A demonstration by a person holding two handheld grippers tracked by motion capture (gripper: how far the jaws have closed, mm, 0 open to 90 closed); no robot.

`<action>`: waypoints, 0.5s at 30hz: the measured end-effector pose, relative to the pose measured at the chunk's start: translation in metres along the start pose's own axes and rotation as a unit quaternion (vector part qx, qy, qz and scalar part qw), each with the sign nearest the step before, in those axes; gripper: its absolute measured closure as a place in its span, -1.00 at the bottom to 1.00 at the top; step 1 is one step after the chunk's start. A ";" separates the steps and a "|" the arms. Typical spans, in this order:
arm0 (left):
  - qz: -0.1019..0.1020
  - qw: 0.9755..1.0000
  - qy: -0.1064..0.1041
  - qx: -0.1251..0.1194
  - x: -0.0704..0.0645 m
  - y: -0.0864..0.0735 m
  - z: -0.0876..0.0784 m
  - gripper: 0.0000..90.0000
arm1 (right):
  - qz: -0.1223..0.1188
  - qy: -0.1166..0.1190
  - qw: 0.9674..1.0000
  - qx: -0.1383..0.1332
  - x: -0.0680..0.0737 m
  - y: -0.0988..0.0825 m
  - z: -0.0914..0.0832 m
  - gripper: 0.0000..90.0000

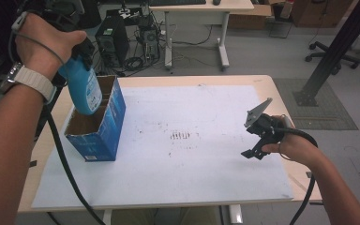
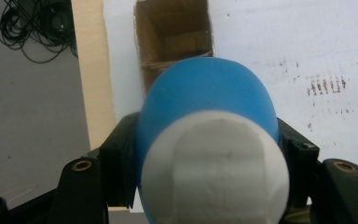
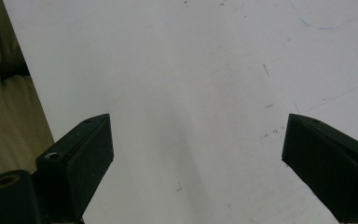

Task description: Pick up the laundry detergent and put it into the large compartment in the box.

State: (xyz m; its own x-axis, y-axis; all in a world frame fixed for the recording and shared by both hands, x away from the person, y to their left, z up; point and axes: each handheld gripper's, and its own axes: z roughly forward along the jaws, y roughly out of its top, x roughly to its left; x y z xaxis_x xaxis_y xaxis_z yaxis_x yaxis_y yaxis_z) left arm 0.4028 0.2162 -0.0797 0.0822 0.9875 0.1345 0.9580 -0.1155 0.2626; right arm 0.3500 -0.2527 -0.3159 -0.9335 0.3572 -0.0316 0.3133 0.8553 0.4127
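Observation:
A blue bottle (image 1: 85,86) with a white cap (image 2: 214,170) hangs upright over the open blue cardboard box (image 1: 104,130) at the table's left, its base just inside the box's top. My left gripper (image 1: 81,50) is shut on the bottle's upper part, a jaw pressing on each side in the left gripper view. Below the bottle (image 2: 205,93) that view looks into the brown inside of the box (image 2: 175,37). My right gripper (image 1: 253,152) rests low over the white sheet (image 1: 192,140) at the right, jaws wide apart with nothing between them (image 3: 196,154).
The box has a cardboard divider inside. The white sheet (image 3: 191,70) covers most of the wooden table (image 1: 281,108). Beyond the table stand a computer tower (image 1: 111,40), tangled cables, a second desk (image 1: 197,14) and a black post (image 1: 337,47) at the right.

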 end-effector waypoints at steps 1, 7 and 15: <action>-0.004 1.000 0.000 -0.001 0.002 0.000 0.002 -0.17 | 0.000 0.000 1.000 0.001 0.000 0.000 0.000 -0.80; -0.012 1.000 0.000 -0.005 0.009 -0.002 0.011 -0.17 | 0.001 0.001 1.000 0.004 0.000 0.001 0.001 -0.80; -0.021 1.000 -0.007 -0.005 0.016 -0.006 0.030 -0.17 | 0.000 0.002 1.000 0.008 0.001 0.006 0.002 -0.80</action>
State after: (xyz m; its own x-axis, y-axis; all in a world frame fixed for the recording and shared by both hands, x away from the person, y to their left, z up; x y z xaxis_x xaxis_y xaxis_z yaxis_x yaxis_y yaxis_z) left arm 0.4064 0.2358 -0.1081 0.0450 0.9929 0.1101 0.9577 -0.0742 0.2780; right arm 0.3515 -0.2469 -0.3151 -0.9342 0.3557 -0.0282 0.3160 0.8614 0.3976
